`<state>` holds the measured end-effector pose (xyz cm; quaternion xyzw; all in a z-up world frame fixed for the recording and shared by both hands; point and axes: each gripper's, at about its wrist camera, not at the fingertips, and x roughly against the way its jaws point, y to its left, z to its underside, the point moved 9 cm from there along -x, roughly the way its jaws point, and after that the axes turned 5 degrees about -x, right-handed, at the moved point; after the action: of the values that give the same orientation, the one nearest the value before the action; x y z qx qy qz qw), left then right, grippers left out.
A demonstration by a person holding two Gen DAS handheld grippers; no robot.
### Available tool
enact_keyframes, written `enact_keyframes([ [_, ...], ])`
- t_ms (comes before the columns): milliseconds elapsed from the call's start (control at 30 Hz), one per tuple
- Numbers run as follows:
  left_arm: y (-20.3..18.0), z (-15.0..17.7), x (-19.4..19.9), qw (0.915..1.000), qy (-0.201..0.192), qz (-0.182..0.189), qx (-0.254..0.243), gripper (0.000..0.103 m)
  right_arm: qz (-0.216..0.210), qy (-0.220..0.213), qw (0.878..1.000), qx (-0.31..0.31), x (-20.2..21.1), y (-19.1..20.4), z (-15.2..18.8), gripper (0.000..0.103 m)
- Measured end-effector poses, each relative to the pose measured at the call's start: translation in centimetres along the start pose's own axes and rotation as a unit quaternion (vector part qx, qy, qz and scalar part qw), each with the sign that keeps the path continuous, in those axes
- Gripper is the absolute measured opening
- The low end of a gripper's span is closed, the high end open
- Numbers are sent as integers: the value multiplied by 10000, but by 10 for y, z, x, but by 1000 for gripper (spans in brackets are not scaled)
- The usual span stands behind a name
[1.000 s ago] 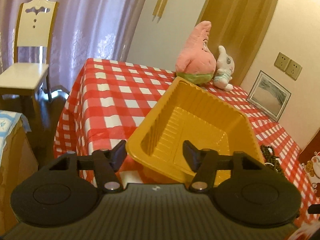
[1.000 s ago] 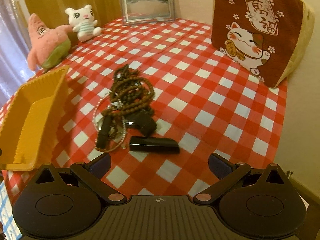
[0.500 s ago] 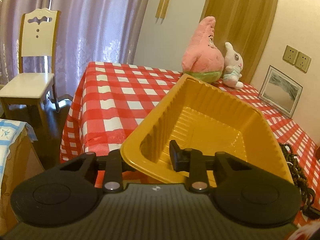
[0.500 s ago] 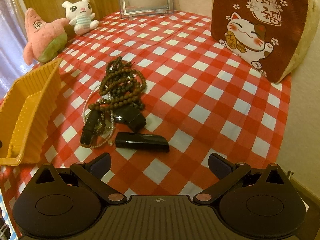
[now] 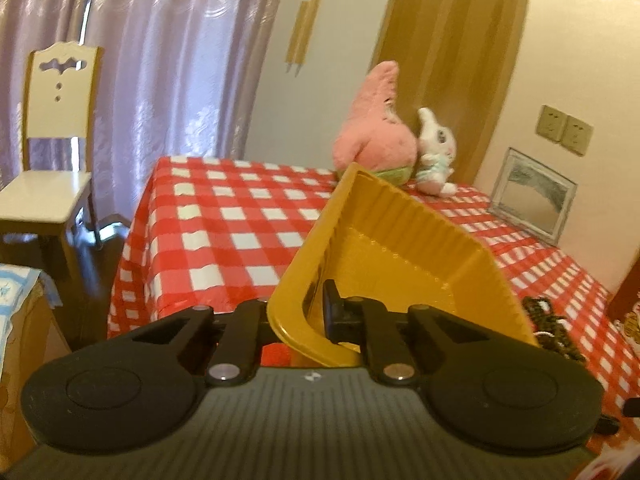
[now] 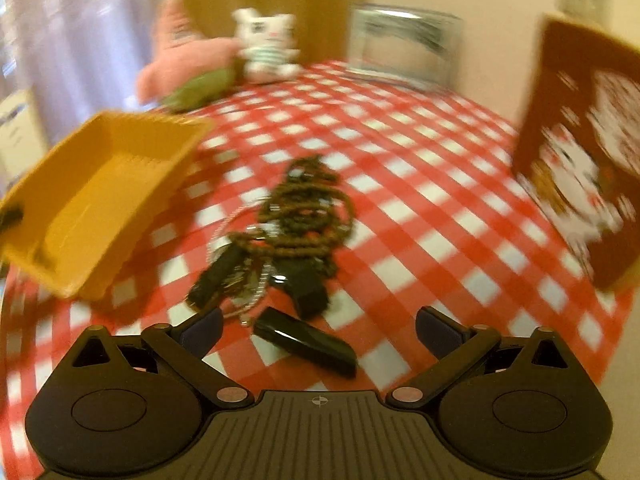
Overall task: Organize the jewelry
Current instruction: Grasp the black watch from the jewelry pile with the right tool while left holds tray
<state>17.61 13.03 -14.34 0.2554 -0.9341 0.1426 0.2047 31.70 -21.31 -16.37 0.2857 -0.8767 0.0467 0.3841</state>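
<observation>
Nearest us, our left gripper (image 5: 298, 316) has just been closing and now pinches the near corner wall of the yellow tray (image 5: 404, 252), which sits tilted above the checked tablecloth (image 5: 224, 216). Our right gripper (image 6: 318, 326) hangs with its jaws wide apart and nothing between them, though they have just narrowed a little, right over the black clip (image 6: 306, 342). Just beyond lies the tangle of bead necklaces (image 6: 304, 212), right of the tray. We should hold the tray steady and low beside the pile, then take one piece at a time so the strands don't drag their neighbours. Farthest off stand the pink plush (image 6: 180, 64) and the cat cushion (image 6: 584, 152)
</observation>
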Motion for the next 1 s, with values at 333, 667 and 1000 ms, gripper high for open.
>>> enact_keyframes([
  [333,-16,0,27,9997,-53,115,-214,9,-424,432,9859,1561,-38,15,26,52],
  [667,1,9,44,9997,66,-171,-171,9,-684,747,9842,1450,-44,18,26,22],
  [1000,10,18,34,9993,233,-128,-271,6,-892,670,9937,-114,-26,23,-2,22],
])
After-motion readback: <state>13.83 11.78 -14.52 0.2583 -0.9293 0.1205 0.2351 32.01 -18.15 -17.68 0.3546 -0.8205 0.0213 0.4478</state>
